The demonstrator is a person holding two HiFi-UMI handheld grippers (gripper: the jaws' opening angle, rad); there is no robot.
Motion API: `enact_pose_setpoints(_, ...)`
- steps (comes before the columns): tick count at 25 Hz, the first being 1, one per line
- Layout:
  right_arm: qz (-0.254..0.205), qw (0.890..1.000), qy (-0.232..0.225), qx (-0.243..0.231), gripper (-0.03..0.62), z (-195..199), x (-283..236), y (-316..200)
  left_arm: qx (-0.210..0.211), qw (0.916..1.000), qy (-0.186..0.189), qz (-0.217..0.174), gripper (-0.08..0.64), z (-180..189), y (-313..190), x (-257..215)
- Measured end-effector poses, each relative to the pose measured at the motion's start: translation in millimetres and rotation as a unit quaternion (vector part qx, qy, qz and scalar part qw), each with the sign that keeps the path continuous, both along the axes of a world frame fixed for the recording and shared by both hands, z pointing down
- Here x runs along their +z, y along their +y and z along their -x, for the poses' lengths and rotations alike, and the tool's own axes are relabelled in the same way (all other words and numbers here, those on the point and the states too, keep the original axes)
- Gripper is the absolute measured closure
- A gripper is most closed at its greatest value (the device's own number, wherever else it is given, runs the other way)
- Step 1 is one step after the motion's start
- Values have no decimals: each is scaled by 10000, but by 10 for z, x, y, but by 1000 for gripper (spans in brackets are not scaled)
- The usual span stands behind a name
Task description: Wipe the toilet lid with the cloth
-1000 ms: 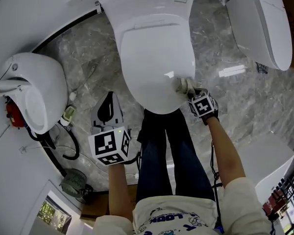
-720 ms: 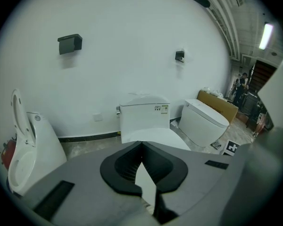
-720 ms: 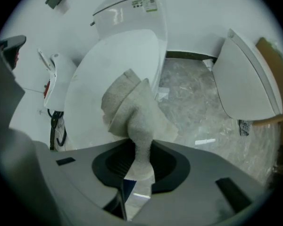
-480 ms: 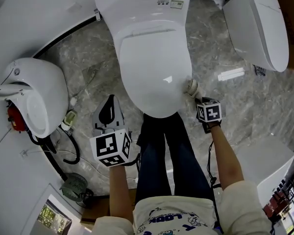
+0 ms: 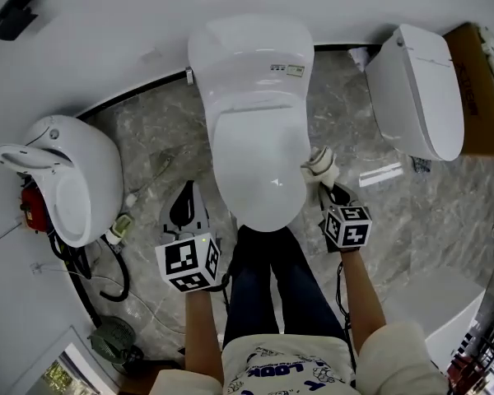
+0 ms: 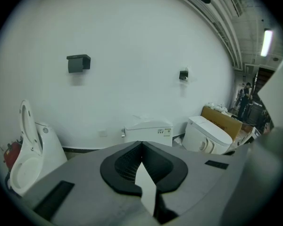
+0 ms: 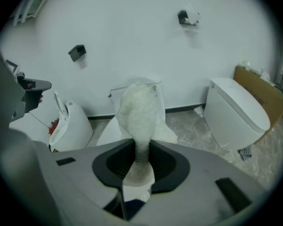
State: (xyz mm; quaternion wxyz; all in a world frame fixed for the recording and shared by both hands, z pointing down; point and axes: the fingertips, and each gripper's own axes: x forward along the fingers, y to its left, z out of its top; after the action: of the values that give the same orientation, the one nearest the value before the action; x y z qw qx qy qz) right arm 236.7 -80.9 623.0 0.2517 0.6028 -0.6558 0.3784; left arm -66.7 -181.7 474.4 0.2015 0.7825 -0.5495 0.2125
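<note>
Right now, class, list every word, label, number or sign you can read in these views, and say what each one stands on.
"LOOK": blue print on the person's pale shirt; the smaller print around it is unreadable.
Small sticker on the white ceramic toilet tank: too small to read.
Dark print on the brown cardboard box: too blurred to read.
Nothing else can be read.

White open-seated toilet (image 5: 62,179) at left, closed white toilet (image 5: 416,89) beside brown cardboard box (image 5: 480,89) at right (grey marbled floor (image 5: 148,146) beneath).
</note>
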Motion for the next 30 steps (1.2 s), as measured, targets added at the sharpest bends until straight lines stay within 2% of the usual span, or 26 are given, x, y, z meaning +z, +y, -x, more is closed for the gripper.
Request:
enact_pose_setpoints(5, -1046, 9943, 44, -188, 514, 189, -1087, -559, -239, 9987, 101, -433, 557, 116, -35, -675)
enact_pose_setpoints(14, -2464, 9687, 32, -316, 514, 503, -2933, -952, -674, 9893, 195, -1277, 557, 466, 5, -1947)
enact_pose_setpoints(23, -3436, 9375, 207, -518, 514, 762, -4227, -972, -880, 9727, 355, -2118, 557, 642, 59, -3051)
enact_pose_setpoints(30, -3743, 9261, 66, -480, 514, 886, -4712, -902, -870, 9638, 411, -2488, 557, 660, 118, -3561)
